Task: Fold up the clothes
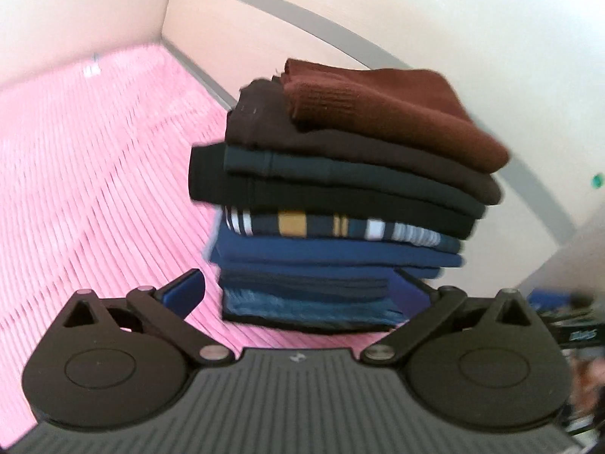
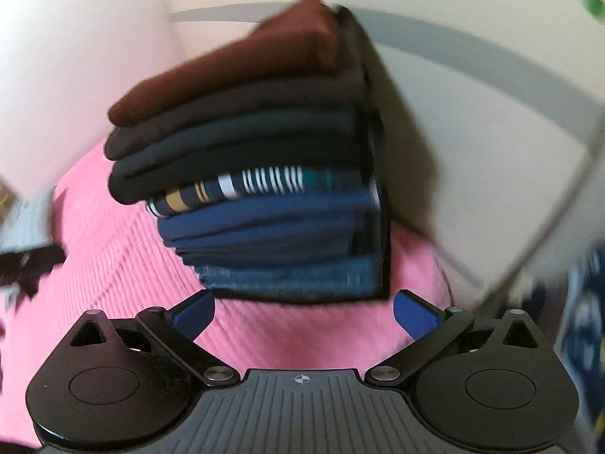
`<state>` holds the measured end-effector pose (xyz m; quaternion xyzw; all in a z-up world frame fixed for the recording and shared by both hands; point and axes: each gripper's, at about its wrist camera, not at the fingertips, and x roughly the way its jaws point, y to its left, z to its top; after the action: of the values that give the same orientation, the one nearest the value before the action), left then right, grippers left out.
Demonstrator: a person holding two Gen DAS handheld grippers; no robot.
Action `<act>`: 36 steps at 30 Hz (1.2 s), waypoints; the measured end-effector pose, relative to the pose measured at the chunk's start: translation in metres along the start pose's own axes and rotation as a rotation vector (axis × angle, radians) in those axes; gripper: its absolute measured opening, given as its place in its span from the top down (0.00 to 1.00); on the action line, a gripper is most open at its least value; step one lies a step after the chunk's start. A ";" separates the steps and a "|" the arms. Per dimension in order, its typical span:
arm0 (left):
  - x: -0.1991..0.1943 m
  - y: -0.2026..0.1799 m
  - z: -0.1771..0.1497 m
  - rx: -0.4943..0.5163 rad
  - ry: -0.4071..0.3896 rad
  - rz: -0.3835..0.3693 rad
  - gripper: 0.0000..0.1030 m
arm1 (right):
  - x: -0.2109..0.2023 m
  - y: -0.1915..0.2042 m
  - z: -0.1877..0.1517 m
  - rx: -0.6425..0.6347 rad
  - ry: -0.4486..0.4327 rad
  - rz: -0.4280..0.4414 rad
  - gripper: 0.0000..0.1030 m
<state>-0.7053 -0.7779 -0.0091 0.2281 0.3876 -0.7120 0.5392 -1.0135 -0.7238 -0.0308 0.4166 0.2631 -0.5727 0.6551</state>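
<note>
Pink ribbed bedcover point(image 1: 94, 189) fills most of both views, running back to a pale wall point(image 1: 340, 11) with a grey band. On it, close against that wall, stands the stack of folded clothes point(image 1: 340, 204), upright and roughly square-sided, layers lying flat so its long axis runs straight up; the folded edges face the cameras. A rust-brown knit point(image 1: 397, 113) crowns it, sitting slightly askew, above dark layers, a striped garment point(image 1: 340, 227) midway and blues below.

Smallest in frame are the tools. Left gripper point(image 1: 306, 291) has its jaws spread wide with nothing between them, the pile's base just ahead. Right gripper point(image 2: 304, 312) is likewise wide and empty, near the bottom of the pile. Both views are blurred, so fine contact cannot be judged.

The garment looks placed, so the step in hand is probably clearing away: draw both tools back level and clear of the base, so nothing snags the lower folds or nudges the tall pile off true
</note>
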 end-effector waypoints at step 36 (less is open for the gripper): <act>-0.125 -0.043 -0.093 0.143 -0.033 0.109 0.01 | -0.083 0.091 -0.054 -0.123 -0.122 -0.080 0.00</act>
<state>-0.7149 -0.6250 0.0418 0.2750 0.3140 -0.7111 0.5658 -0.9355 -0.6346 0.0319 0.3293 0.2738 -0.6054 0.6709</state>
